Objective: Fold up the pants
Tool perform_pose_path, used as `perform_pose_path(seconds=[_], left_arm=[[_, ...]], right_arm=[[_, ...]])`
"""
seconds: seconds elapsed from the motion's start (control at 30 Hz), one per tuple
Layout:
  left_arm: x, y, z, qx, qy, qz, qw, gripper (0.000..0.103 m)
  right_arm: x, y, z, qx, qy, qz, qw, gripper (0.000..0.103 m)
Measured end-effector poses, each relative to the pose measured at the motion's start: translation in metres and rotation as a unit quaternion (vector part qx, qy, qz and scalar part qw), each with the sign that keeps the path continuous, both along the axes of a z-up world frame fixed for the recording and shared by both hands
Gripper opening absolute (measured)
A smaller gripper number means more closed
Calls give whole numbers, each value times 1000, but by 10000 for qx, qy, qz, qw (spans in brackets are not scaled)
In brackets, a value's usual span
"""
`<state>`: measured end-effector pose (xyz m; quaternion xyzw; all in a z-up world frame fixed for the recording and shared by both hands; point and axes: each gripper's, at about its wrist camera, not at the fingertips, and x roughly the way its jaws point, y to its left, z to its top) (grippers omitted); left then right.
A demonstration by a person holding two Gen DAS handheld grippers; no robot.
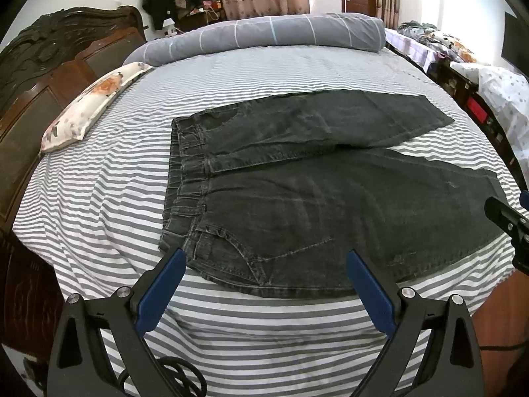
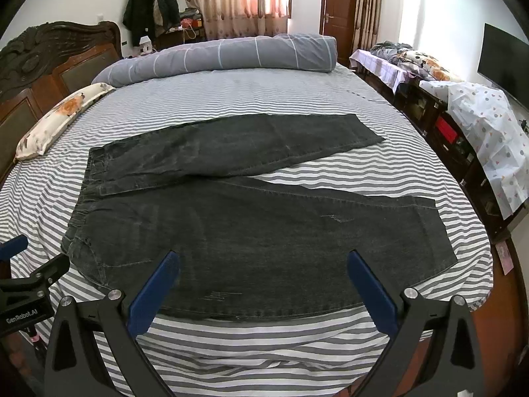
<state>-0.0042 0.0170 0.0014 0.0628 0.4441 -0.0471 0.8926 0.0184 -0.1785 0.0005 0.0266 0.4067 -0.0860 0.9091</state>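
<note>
Dark grey jeans (image 1: 297,205) lie flat on the striped bed, waistband to the left and both legs spread apart to the right; they also show in the right wrist view (image 2: 258,231). My left gripper (image 1: 264,258) is open and empty, hovering over the near hip and pocket area. My right gripper (image 2: 263,258) is open and empty, hovering over the near leg's lower edge. The right gripper's body shows at the left wrist view's right edge (image 1: 509,225); the left gripper's body shows at the right wrist view's left edge (image 2: 29,284).
The grey-and-white striped sheet (image 1: 231,337) covers the bed. A floral pillow (image 1: 89,106) lies by the dark wooden headboard (image 1: 43,66) at left. A rolled grey duvet (image 1: 264,33) lies along the far side. Cluttered benches (image 2: 463,125) stand right of the bed.
</note>
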Motion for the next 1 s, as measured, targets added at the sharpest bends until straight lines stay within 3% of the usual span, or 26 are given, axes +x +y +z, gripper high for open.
perform_pose_path(seconds=[1.0], left_arm=[[9, 10, -6, -7, 151, 210, 9997, 97]], right_arm=[[3, 2, 0, 105, 24, -44, 9999, 100]])
